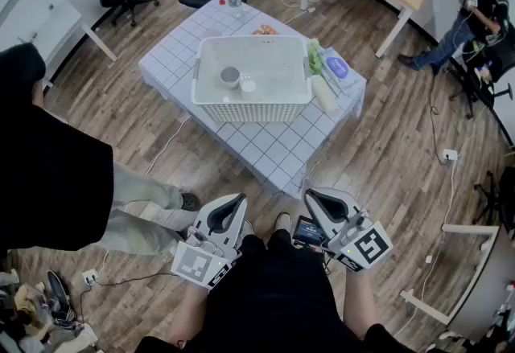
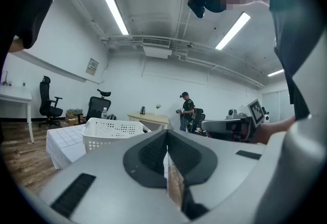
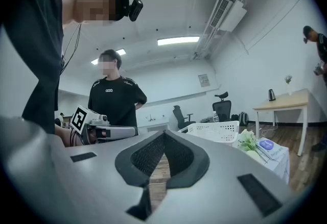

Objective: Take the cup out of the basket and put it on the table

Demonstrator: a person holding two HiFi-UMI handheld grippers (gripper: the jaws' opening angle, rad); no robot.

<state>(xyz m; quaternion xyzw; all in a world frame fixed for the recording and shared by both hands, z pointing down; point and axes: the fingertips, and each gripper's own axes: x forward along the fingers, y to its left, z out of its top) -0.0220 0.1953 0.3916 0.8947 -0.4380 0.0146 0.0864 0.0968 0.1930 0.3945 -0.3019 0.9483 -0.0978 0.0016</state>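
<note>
Both the left gripper (image 1: 237, 200) and the right gripper (image 1: 310, 197) have jaws pressed together, empty, well apart from the cup (image 1: 230, 76) in the basket (image 1: 252, 112).

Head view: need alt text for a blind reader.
A white perforated plastic basket on a white grid-patterned table holds a grey cup and a smaller white cup. Nearer the camera, the left gripper and right gripper are shut and empty, short of the table.
</note>
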